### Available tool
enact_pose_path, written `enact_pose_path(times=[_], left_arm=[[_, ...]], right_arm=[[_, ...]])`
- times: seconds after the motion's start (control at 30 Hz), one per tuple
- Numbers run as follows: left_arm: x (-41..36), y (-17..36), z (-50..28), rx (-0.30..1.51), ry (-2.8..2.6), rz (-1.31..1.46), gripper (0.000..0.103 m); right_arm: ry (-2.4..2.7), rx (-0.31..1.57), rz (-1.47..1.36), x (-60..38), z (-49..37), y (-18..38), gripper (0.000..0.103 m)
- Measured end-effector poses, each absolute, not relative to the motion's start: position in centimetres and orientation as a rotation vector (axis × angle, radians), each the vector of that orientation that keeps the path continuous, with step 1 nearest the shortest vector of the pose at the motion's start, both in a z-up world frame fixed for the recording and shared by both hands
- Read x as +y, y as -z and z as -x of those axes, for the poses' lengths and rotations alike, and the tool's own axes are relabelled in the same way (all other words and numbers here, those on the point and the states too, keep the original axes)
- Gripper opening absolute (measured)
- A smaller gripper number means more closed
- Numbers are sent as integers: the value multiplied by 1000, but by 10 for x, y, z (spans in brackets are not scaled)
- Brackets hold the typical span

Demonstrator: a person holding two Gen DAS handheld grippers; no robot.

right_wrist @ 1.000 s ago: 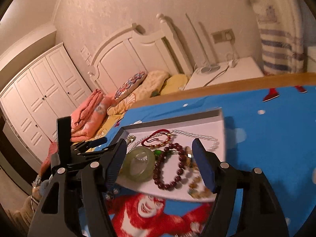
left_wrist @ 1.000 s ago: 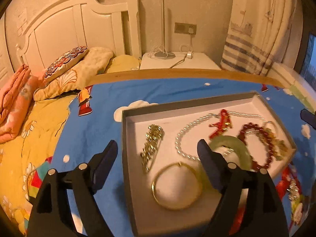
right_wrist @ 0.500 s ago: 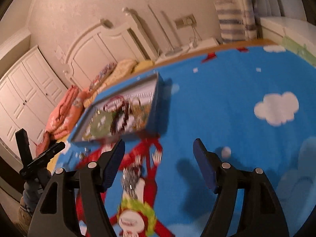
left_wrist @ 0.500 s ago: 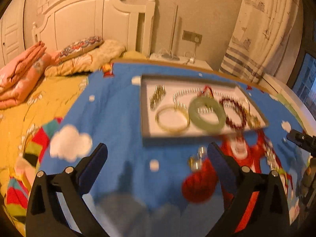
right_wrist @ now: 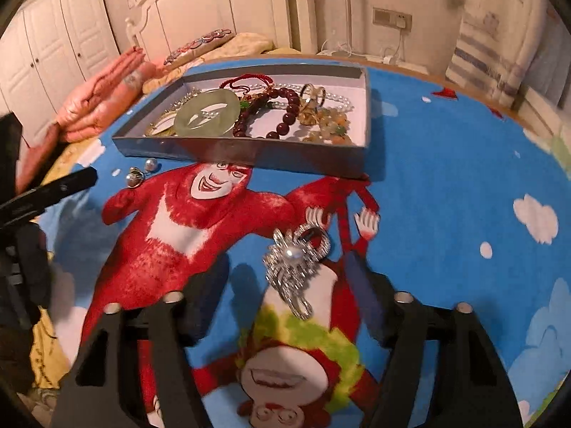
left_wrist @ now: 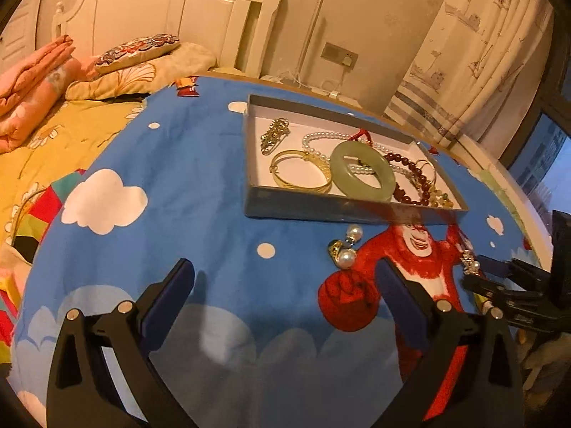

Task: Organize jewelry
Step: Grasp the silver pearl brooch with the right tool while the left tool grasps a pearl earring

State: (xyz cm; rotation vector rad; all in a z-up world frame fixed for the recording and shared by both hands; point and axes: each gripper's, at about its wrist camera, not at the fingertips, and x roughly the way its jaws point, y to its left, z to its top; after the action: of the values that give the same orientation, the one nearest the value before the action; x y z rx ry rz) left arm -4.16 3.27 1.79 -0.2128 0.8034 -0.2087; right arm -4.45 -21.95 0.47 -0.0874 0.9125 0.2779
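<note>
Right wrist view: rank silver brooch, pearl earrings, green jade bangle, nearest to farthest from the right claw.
1. Silver brooch: on the blue cloth, between the right claw's open fingers, untouched.
2. Pearl earrings: far left on the cloth, just outside the tray.
3. Green jade bangle: inside the tray, left half.

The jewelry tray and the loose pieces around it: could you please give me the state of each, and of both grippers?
Tray: lidless, holding jewelry.
Jade bangle: in tray, resting on pearl necklace.
Gold bangle: flat in tray.
Pearl earrings: loose on blanket.
Silver brooch: on blanket, between right gripper's closing jaws, untouched.
Left gripper: open, empty.
</note>
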Motion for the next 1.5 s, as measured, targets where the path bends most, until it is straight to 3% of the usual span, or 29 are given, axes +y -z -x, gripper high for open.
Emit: enact_pose_path(times=[0.07, 0.17, 0.5, 0.57, 0.63, 0.83, 1.1, 1.23, 1.4, 1.5], left_arm=[[33, -18, 42, 800, 214, 222, 100], [34, -18, 42, 801, 221, 232, 100], [14, -22, 44, 805, 232, 117, 100], [-2, -25, 46, 792, 242, 32, 93], [-15, -25, 43, 820, 285, -6, 77], [-32, -22, 24, 856, 306, -55, 53], [-48, -9, 11, 885, 319, -180, 51], [-52, -9, 12, 879, 361, -199, 36], [-52, -8, 13, 874, 392, -205, 32], [-50, -8, 12, 873, 386, -196, 24]], right_arm=[[-274, 901, 111, -216, 46, -5, 42], [-284, 887, 126, -215, 51, -4, 33], [-302, 882, 95, -218, 49, -5, 33], [-304, 883, 93, -218, 49, -5, 33], [-309, 882, 89, -219, 49, -5, 33], [-322, 882, 68, -222, 49, -5, 33], [-344, 884, 30, -227, 47, -4, 33], [-351, 885, 20, -229, 47, -4, 33], [-352, 885, 19, -229, 47, -4, 33], [-352, 885, 18, -229, 47, -4, 33]])
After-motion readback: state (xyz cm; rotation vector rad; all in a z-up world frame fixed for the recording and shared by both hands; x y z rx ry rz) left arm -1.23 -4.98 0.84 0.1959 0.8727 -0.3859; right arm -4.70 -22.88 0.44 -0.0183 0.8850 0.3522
